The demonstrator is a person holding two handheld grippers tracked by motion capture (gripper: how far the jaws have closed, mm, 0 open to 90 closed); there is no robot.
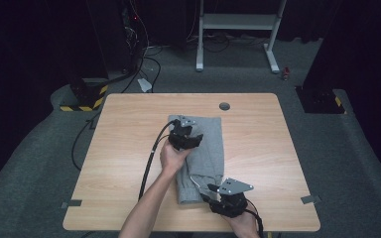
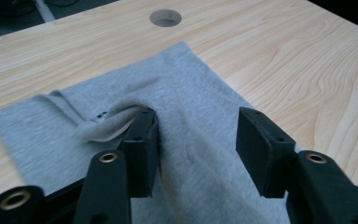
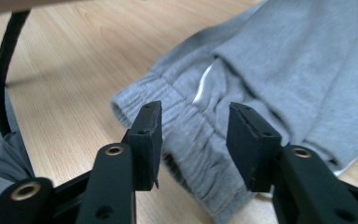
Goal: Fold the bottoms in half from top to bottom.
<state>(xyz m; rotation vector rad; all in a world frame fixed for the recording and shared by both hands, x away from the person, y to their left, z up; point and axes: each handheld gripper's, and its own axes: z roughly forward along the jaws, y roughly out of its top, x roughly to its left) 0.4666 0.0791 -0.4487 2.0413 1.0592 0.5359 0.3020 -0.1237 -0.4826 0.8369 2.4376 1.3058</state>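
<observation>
A folded grey garment (image 1: 206, 153), seemingly sweatpants, lies lengthwise on the middle of the wooden table (image 1: 124, 139). My left gripper (image 1: 194, 135) rests on its far end. In the left gripper view that gripper (image 2: 196, 140) is open, a ridge of grey cloth (image 2: 186, 140) runs between the jaws, and a small fold leans on the left jaw. My right gripper (image 1: 209, 191) is at the near end. In the right gripper view it (image 3: 193, 135) stands open over the gathered elastic waistband (image 3: 140, 95), next to a white drawstring (image 3: 204, 86), with the pads clear of the cloth.
A round cable hole (image 1: 224, 105) sits in the table beyond the garment. The left gripper's black cable (image 1: 149, 163) trails along the forearm to the near edge. Bare wood lies left and right of the garment. A white metal stand (image 1: 238, 22) is on the floor behind.
</observation>
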